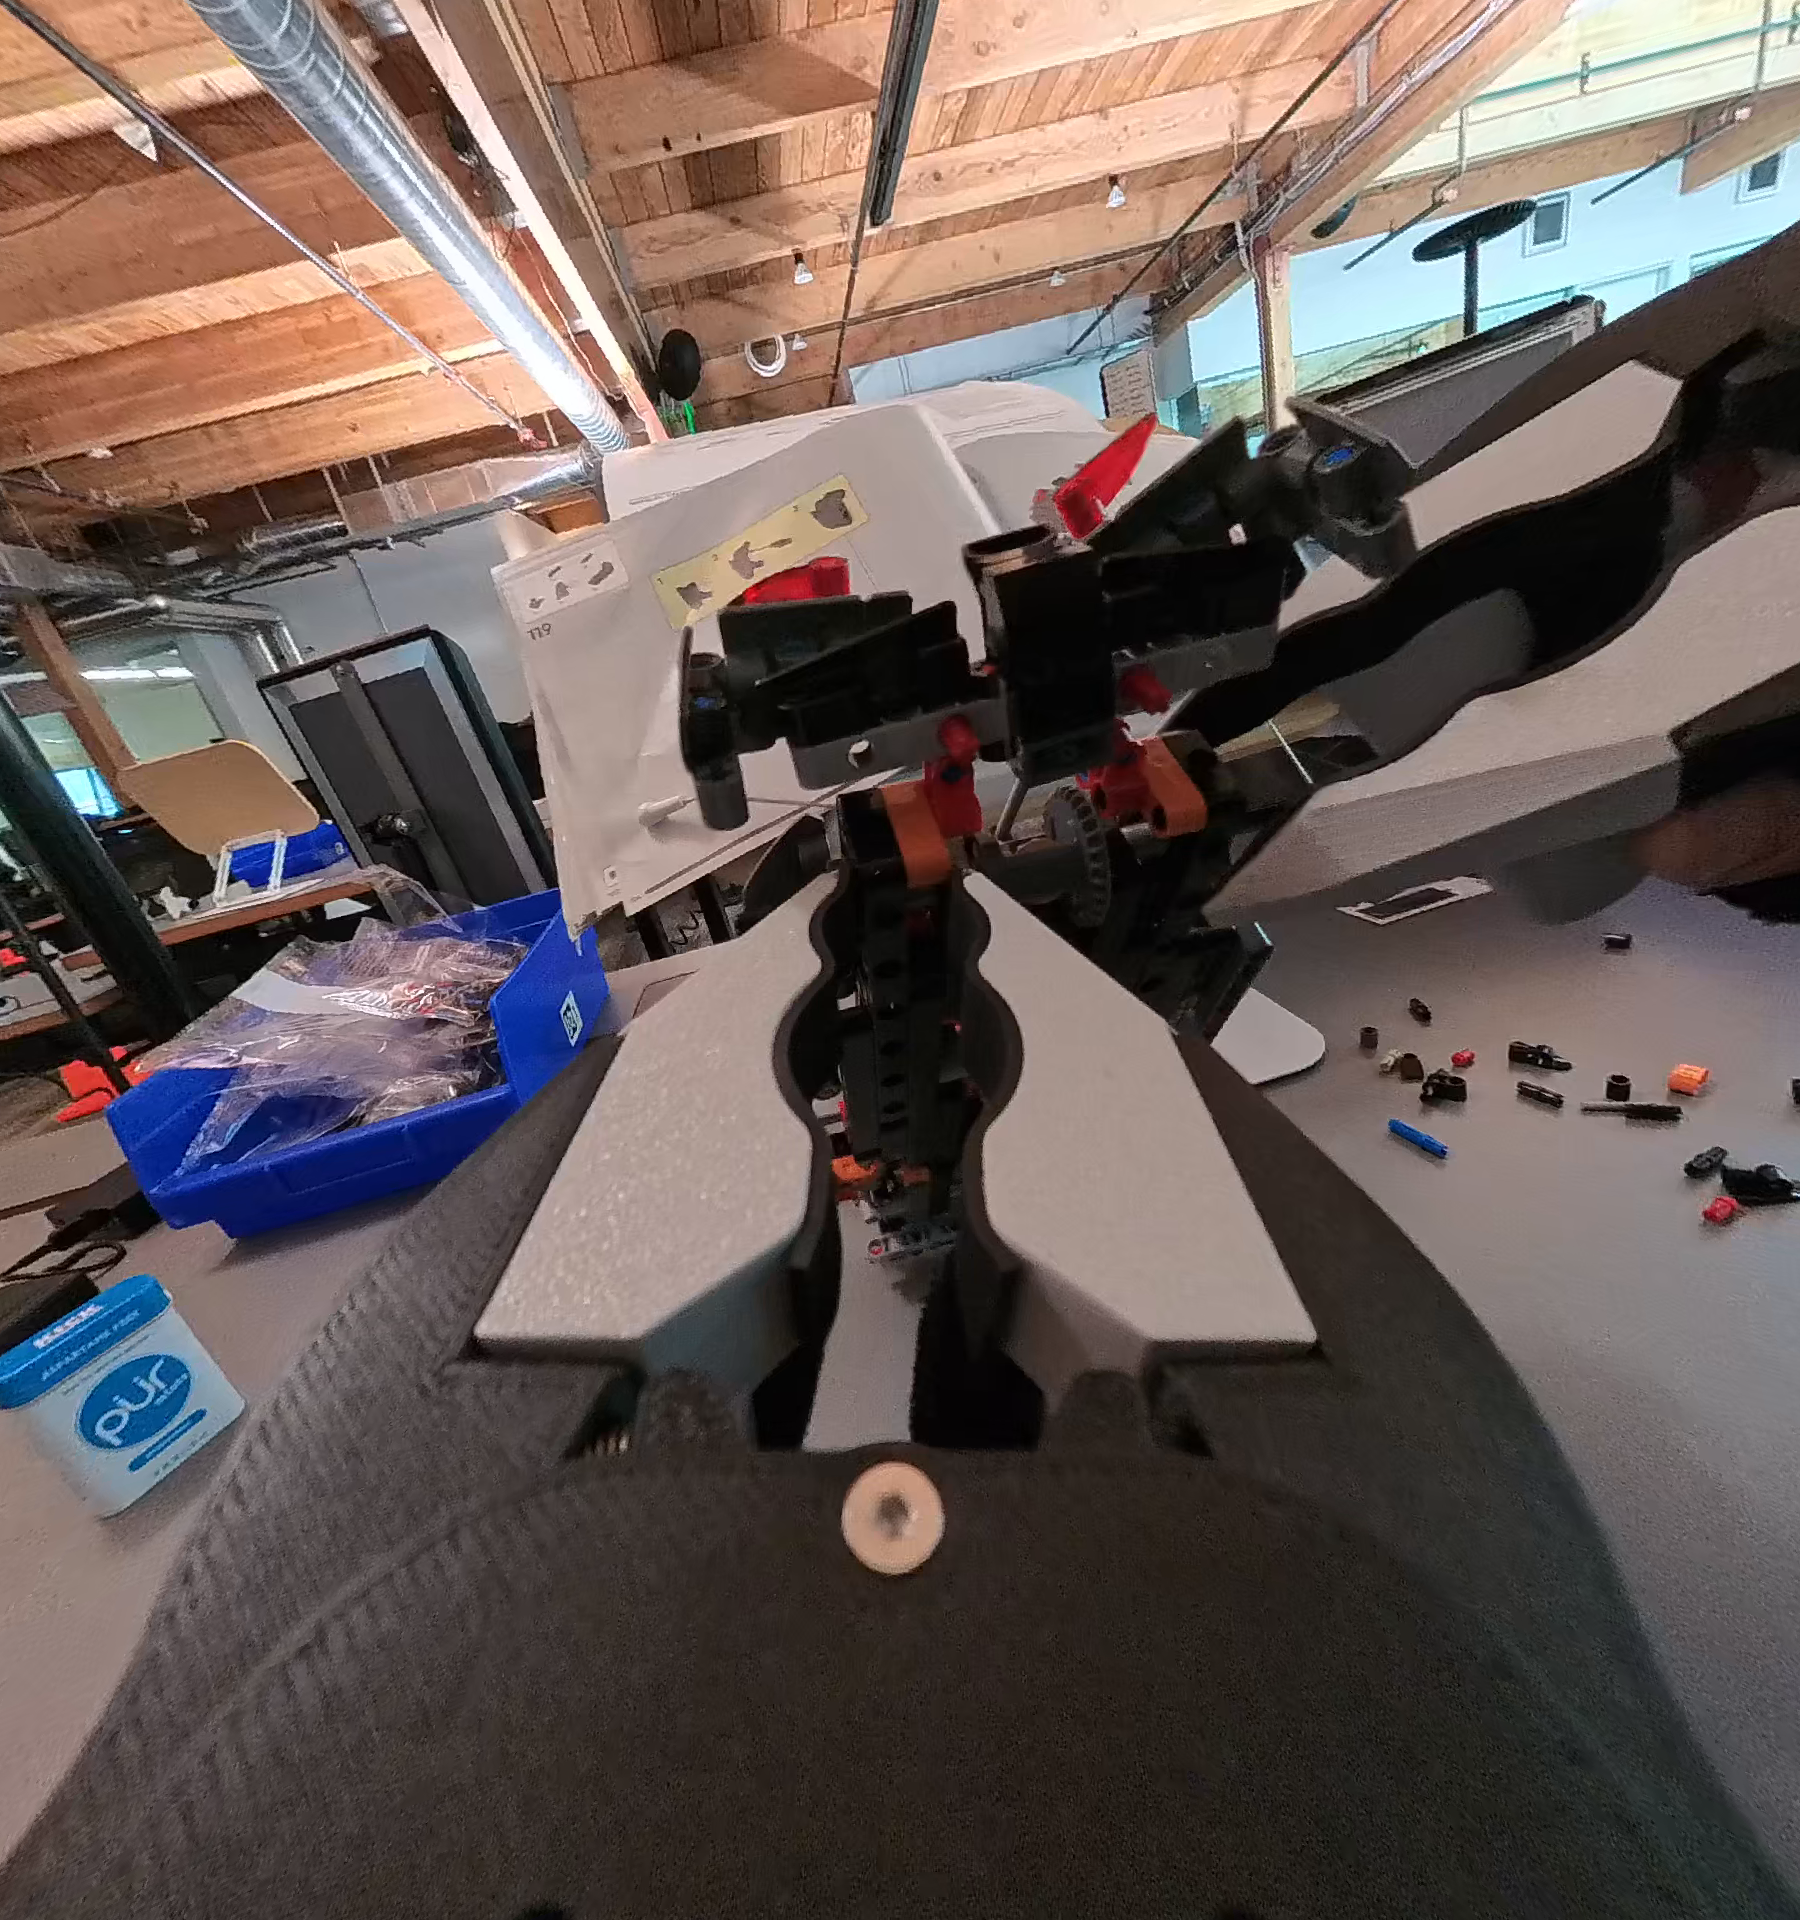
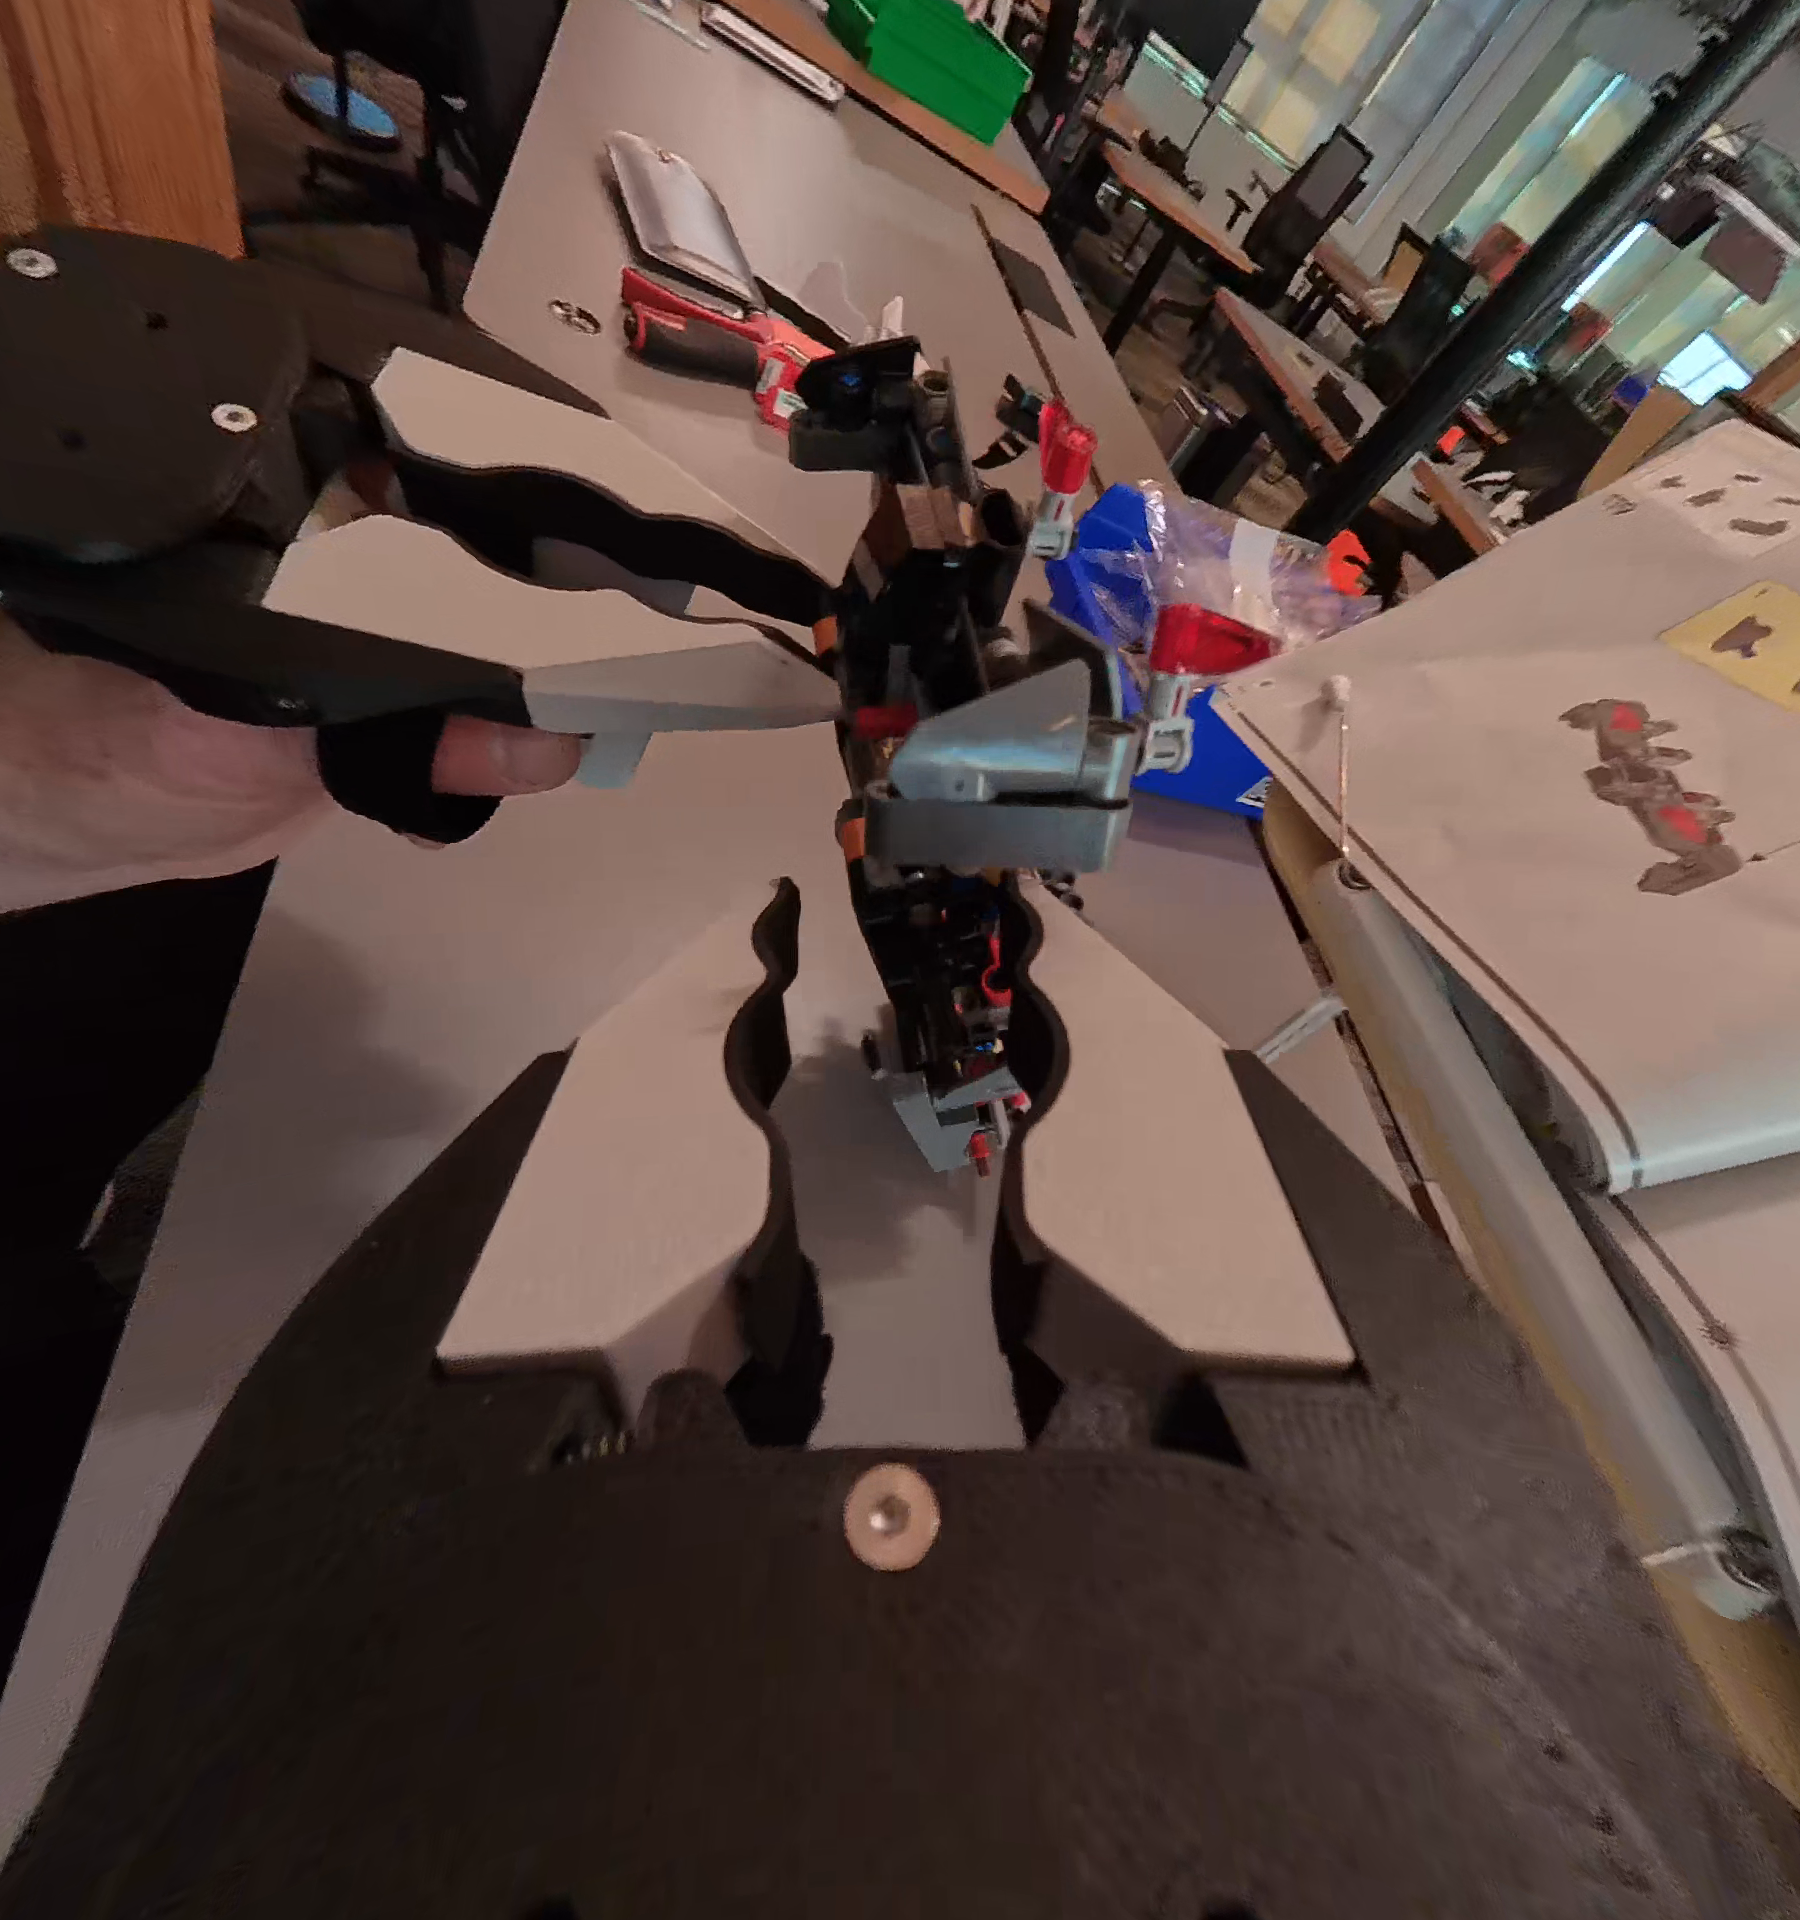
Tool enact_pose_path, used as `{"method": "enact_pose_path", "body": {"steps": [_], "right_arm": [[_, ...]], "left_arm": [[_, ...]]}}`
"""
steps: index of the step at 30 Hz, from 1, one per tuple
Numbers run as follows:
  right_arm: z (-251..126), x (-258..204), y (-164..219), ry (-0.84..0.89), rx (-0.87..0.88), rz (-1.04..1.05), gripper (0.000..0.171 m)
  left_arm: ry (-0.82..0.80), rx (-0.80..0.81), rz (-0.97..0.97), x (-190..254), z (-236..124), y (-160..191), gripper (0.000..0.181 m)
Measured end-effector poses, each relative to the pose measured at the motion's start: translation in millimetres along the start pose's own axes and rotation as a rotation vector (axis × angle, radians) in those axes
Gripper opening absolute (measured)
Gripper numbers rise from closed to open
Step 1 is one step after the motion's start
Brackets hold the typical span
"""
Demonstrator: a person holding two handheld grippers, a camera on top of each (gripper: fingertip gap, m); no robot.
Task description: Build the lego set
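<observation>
**Both grippers closing in on a half-built model**

Wooden ceiling beams and a silver duct are stretching over a workshop of long grey benches. Nearest, the bench (image 1: 1602,1351) is carrying an open instruction booklet (image 1: 730,623) propped on a stand at the far side, with a blue bin (image 1: 356,1122) sitting to its left.

Lifted off the bench, the lego model (image 1: 937,707), black with orange and red parts, is standing roughly upright in the left wrist view, its long axis running straight out along the left gripper (image 1: 896,997). That gripper is clenching the model's lower spine between its grey pads. The right gripper (image 2: 906,987) is coming at the same model from the right and a little higher; its jaws are spread, and only the right-hand pad is lying against the model's lower end, so it is not gripping. By my judgement the coming move depends on this: the left one is doing the holding, leaving the right one free to fetch and press on a part.

Crumpled clear plastic bags (image 1: 356,1008) are filling the blue bin. Loose pieces (image 1: 1602,1101), black, red, orange and one blue pin, are lying scattered on the bench to the right, well apart from the model. Near left, a small blue-and-white tin (image 1: 117,1392) is standing alone.
</observation>
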State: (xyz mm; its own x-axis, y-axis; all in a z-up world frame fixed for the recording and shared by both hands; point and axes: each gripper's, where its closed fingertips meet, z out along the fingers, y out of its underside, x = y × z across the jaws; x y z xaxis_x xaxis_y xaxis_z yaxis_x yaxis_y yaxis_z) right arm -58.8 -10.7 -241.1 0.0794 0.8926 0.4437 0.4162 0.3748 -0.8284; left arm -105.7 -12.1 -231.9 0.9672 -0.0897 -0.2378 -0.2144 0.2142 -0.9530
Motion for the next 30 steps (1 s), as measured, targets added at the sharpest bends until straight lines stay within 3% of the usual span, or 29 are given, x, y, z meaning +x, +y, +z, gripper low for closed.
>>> {"method": "enact_pose_path", "body": {"steps": [3, 20, 25, 27, 30], "right_arm": [[0.7, -0.9, 0.6, -0.017, 0.022, 0.017, 0.024], [-0.6, -36.3, 16.7, 0.048, 0.080, -0.215, 0.023], [2.7, -47.6, 27.7, 0.054, 0.074, -0.261, 0.023], [4.3, -50.8, 33.0, 0.056, 0.064, -0.287, 0.023], [4.4, -54.3, 40.0, 0.055, 0.061, -0.310, 0.023]], "left_arm": [[0.005, 0.001, 0.005, 2.9, -2.2, 0.8, 0.014], [0.008, -0.069, -0.037, 19.8, -36.3, 25.2, 0.017], [0.011, -0.127, -0.035, 22.9, -53.1, 44.1, 0.021], [-0.025, -0.170, -0.051, 16.5, -62.5, 57.1, 0.012], [-0.010, -0.249, -0.056, 17.8, -82.8, 76.1, 0.014]]}}
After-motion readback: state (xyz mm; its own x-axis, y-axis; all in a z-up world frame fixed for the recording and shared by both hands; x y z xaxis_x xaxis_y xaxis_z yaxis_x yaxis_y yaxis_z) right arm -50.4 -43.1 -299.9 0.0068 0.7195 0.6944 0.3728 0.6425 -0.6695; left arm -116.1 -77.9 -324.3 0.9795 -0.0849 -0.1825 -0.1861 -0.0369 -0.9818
